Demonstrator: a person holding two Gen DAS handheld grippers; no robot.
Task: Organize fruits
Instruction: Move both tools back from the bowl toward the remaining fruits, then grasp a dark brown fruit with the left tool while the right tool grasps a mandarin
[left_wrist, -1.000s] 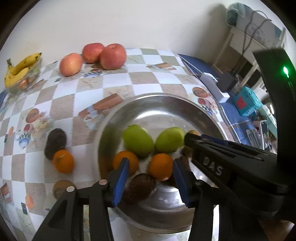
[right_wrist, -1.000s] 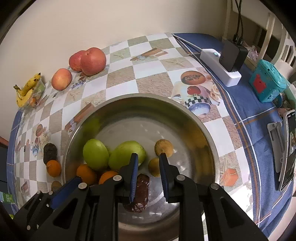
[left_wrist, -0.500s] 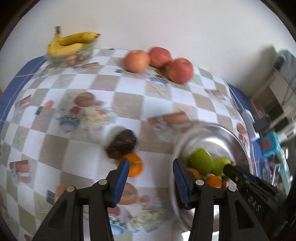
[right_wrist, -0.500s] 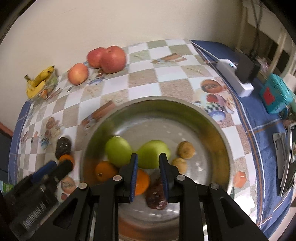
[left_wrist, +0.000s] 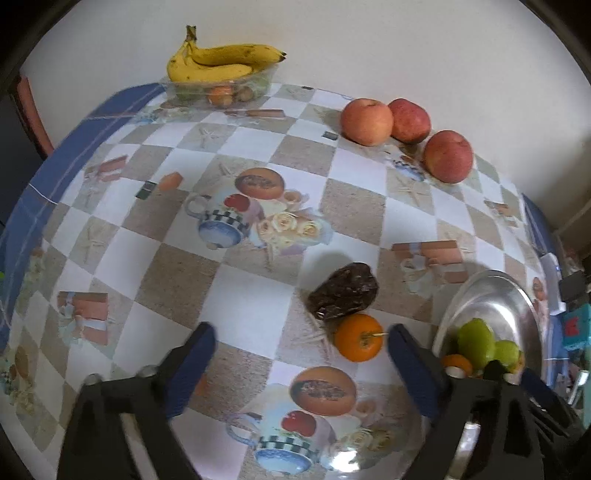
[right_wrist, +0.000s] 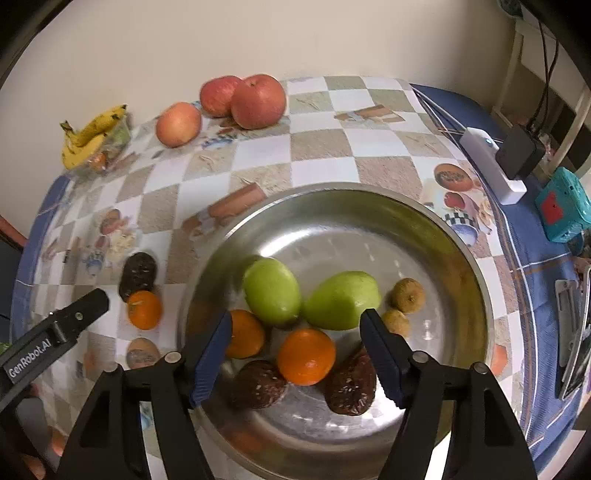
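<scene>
Behind the bananas (left_wrist: 218, 62), the contents of a clear tub (left_wrist: 225, 90) are hard to make out. In the left wrist view the steel bowl (left_wrist: 491, 291) is cut off at the right by the gripper body. 3 apples (right_wrist: 221, 107) are seen by the wall. On the tablecloth (right_wrist: 321, 147), 1 dark fruit (right_wrist: 138, 275) touches 1 orange (right_wrist: 144, 309).

The left gripper (left_wrist: 299, 352) has just been opened wide, with nothing between its fingers. The right gripper (right_wrist: 295, 345) has just been opened too, over the bowl, gripping nothing. In the bowl 2 green fruits (right_wrist: 271, 291), 2 oranges (right_wrist: 306, 356), 2 dark fruits (right_wrist: 258, 384) and 2 small brown fruits (right_wrist: 408, 295) are counted.
</scene>
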